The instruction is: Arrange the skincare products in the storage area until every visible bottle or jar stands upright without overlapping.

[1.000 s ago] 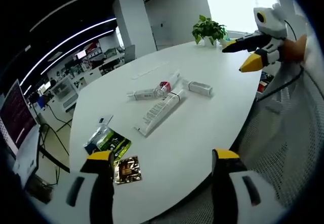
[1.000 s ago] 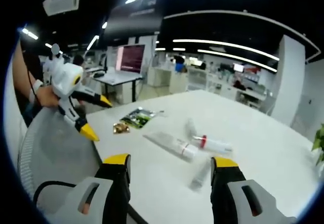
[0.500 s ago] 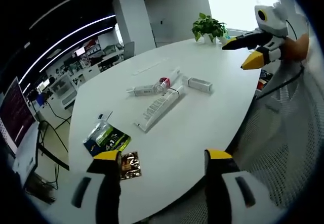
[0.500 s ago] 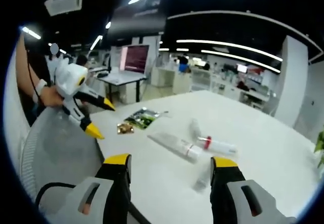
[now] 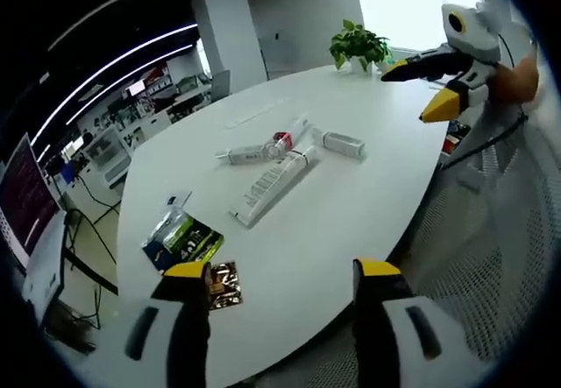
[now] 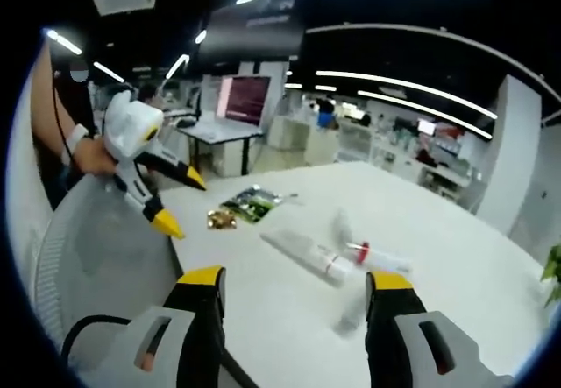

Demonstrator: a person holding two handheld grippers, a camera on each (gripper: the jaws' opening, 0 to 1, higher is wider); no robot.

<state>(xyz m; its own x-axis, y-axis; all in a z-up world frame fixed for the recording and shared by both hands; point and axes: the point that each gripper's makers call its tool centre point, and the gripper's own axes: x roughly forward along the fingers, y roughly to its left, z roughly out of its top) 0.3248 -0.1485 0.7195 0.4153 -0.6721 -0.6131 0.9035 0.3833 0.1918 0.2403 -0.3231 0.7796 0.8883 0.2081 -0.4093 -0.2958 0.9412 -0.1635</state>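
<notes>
With my left gripper (image 5: pixel 273 276) and right gripper (image 6: pixel 294 283) both released, the flat-lying tubes (image 5: pixel 272 185) sit far ahead, lengthwise across the table (image 5: pixel 351 222).

The left gripper (image 5: pixel 280 270) hangs over the near edge of the table, jaws spread wide and empty. The right gripper (image 6: pixel 294 276) hovers off the table's edge, jaws likewise parted, gripped by a hand (image 5: pixel 517 80).
</notes>
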